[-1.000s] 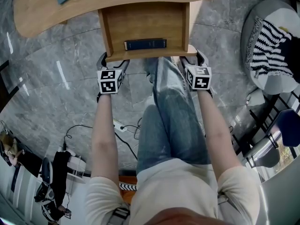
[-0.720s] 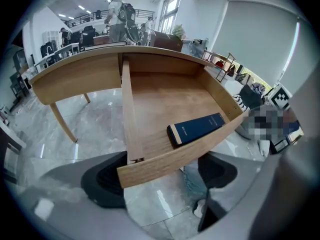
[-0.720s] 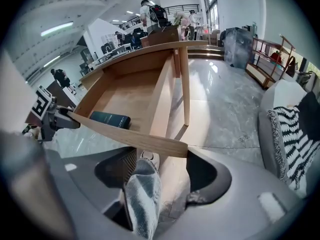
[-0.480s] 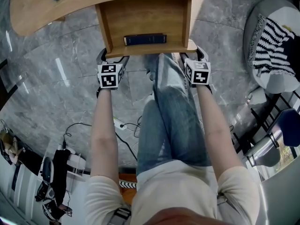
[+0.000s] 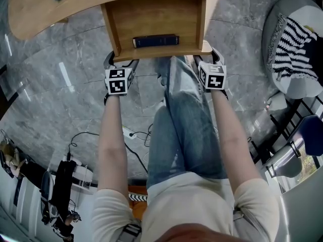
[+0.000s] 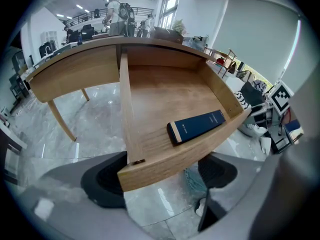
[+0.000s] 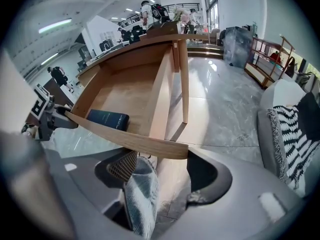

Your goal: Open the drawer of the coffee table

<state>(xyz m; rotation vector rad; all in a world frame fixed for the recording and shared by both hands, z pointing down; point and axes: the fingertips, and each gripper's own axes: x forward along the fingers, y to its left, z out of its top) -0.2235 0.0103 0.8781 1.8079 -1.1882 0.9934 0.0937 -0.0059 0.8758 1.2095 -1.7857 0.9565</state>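
1. Status: the drawer [image 5: 151, 19] stands pulled well out from under the coffee table [image 5: 35, 11] at the top centre of the head view. The task looks all but done. A dark blue book [image 5: 155, 41] lies inside, close against the front panel [image 6: 185, 156]
2. Left claw [image 5: 121, 63]: jaws apart, straddling the left corner of the front panel at the lower centre of its own view, not clamped on it
3. Right claw [image 5: 206, 63]: jaws likewise apart at the right corner, with the person's knee [image 7: 137, 194] showing in the gap
4. Risk: with neither claw clamped, any further pull relies on hooking alone, so a claw may slip off its corner
5. Risk: an uneven pull from the two corners may skew the drawer and jam it in its runners
6. Risk: no stop is visible, so pulling further may bring the drawer clear of the table and drop it
7. Risk: the front panel sits just above the knee, so more travel would likely strike the leg
8. Risk: a jolt would send the book sliding across the drawer floor
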